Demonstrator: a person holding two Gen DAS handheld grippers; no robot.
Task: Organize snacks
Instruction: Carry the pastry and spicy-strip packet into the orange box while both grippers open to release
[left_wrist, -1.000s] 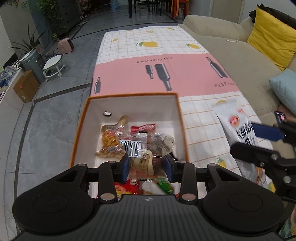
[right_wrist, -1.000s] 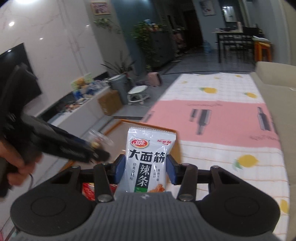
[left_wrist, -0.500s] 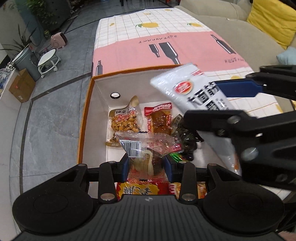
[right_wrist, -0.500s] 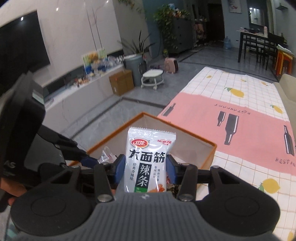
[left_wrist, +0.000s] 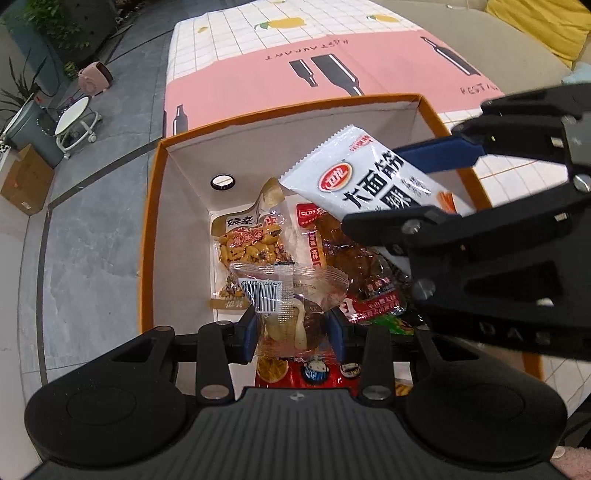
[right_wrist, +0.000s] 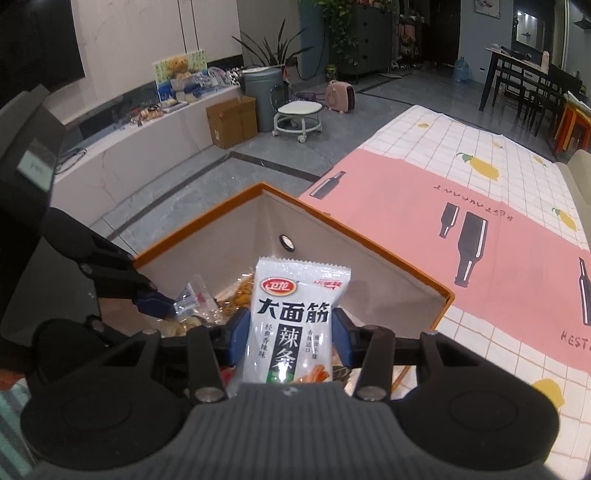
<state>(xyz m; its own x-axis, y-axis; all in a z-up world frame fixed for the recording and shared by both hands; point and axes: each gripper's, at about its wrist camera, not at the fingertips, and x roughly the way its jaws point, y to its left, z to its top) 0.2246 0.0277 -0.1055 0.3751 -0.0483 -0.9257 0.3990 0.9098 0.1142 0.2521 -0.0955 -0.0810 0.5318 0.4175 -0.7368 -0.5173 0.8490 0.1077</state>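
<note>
Grippers both angled down over the orange-rimmed white cardboard box (left_wrist: 149, 229): left gripper (left_wrist: 291, 328) clamped on a clear wrapped snack with barcode label (left_wrist: 284, 291), right gripper (right_wrist: 288, 332) pinching a white spicy-strip packet (right_wrist: 295, 314) above loose snack packets (left_wrist: 251, 243) inside.

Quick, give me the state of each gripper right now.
Left gripper: shut on a clear plastic snack packet with a barcode.
Right gripper: shut on a white foil snack packet with black lettering.
</note>
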